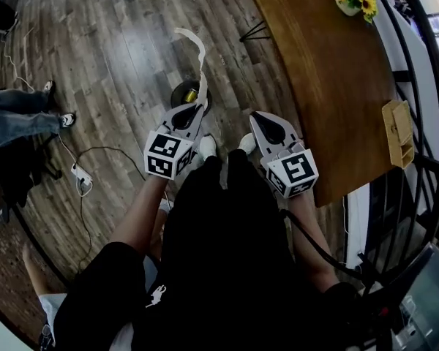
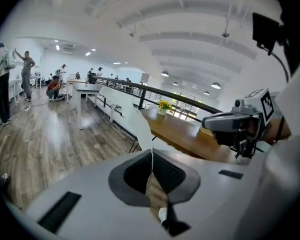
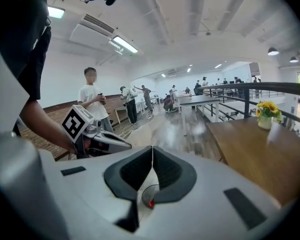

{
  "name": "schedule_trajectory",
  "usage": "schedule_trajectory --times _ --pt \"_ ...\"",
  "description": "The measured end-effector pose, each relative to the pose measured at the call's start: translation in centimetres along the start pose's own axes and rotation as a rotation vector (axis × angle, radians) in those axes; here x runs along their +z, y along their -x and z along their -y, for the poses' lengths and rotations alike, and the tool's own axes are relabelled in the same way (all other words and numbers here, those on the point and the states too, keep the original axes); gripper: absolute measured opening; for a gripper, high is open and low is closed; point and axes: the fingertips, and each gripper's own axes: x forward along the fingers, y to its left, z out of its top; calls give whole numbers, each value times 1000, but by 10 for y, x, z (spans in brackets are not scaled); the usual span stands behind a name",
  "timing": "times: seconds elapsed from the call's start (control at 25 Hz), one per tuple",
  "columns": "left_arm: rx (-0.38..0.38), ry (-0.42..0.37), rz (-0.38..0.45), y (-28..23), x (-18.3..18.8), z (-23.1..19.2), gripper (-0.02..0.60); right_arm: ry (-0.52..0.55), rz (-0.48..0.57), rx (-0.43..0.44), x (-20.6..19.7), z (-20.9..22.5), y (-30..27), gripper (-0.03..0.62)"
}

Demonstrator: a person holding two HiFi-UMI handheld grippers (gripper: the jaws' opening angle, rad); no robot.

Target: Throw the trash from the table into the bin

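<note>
My left gripper has its jaws pressed together on a white paper strip, which stands up from the tips. In the head view the strip is over the dark bin on the floor. My right gripper is also fully closed, nothing between its jaws, near the table edge.

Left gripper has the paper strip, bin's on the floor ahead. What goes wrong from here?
1. The long white paper strip is pinched at one end only and curls well past the left gripper. On release it may drift and miss the small round black bin.
2. A white power strip with its cable lies on the wood floor left of the person's feet. Stepping that way could snag it.
</note>
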Motion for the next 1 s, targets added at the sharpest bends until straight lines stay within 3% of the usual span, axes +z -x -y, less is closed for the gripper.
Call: schedule_trajectory --times 0.48,1.0 --pt "185 103 -82 22 -103 -77 15 61 -143 245 -42 -48 -102 14" --pt "234 182 -300 -64 -269 -122 15 73 -303 396 -162 -27 -176 14"
